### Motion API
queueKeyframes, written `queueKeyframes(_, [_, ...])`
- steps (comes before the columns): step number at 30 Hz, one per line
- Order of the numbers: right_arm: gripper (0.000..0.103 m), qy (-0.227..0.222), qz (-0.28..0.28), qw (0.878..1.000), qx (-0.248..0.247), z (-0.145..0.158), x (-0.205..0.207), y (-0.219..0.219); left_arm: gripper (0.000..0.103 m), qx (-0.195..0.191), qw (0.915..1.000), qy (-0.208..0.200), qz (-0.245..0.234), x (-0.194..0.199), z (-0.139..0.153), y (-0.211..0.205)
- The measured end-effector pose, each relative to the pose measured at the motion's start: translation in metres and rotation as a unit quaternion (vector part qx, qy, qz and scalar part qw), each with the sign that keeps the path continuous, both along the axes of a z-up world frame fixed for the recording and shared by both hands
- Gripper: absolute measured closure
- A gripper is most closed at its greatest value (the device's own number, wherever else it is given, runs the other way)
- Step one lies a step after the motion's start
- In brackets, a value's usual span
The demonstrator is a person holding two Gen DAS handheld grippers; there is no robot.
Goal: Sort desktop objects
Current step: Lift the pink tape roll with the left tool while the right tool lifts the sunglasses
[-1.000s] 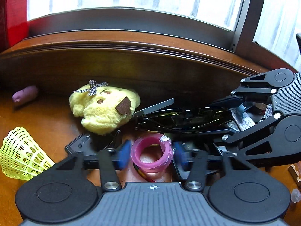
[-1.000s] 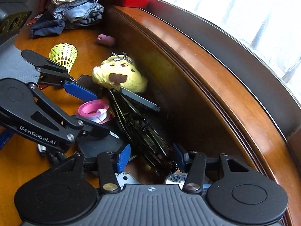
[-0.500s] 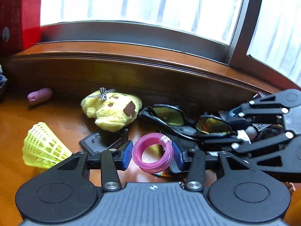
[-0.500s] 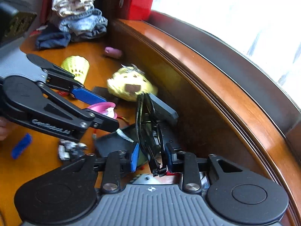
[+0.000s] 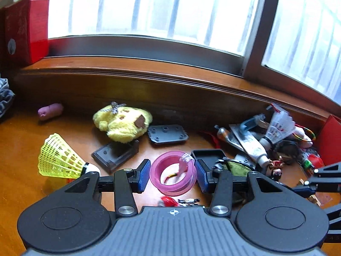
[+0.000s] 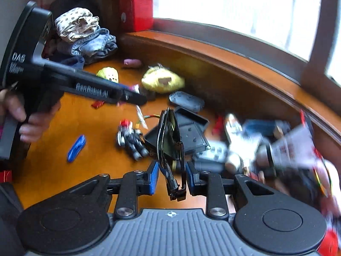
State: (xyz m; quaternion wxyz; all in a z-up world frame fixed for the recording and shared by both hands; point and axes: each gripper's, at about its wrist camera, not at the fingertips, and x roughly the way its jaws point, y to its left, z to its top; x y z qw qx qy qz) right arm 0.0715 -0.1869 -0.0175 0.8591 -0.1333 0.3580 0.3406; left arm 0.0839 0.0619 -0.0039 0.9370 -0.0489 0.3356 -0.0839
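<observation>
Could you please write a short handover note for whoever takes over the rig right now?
Left gripper: shut on the pink tape ring, held above the desk.
Right gripper: shut on the folded sunglasses, lifted clear of the clutter.
On the desk: yellow plush toy, yellow shuttlecock, grey plastic trays, and a mixed pile at the right with a white shuttlecock.
Done: two items picked up.
Left: set both down wherever they belong (no destination shows here), then sort the rest.
</observation>
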Motion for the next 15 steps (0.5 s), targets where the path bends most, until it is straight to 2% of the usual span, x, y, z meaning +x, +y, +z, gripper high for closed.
queueKeyframes(6, [0.072,0.008,-0.021,1.0,-0.021,-0.01,-0.015,-0.009,0.057,0.001,0.9997,-0.002,-0.022,-0.008,0.002,-0.011])
queueKeyframes(8, [0.068,0.007,-0.021,1.0,-0.022,-0.012,-0.015,-0.006,0.057,0.002,0.9996,-0.004,-0.028,-0.009,0.003,-0.013])
queueKeyframes(10, [0.058,0.006,-0.021,1.0,-0.023,-0.014,-0.015,-0.003,0.057,0.002,0.9995,-0.006,-0.032,-0.011,0.004,-0.015])
queueKeyframes(15, [0.057,0.003,-0.02,0.999,-0.025,-0.018,-0.016,0.003,0.057,0.003,0.9993,-0.009,-0.036,-0.013,0.005,-0.017])
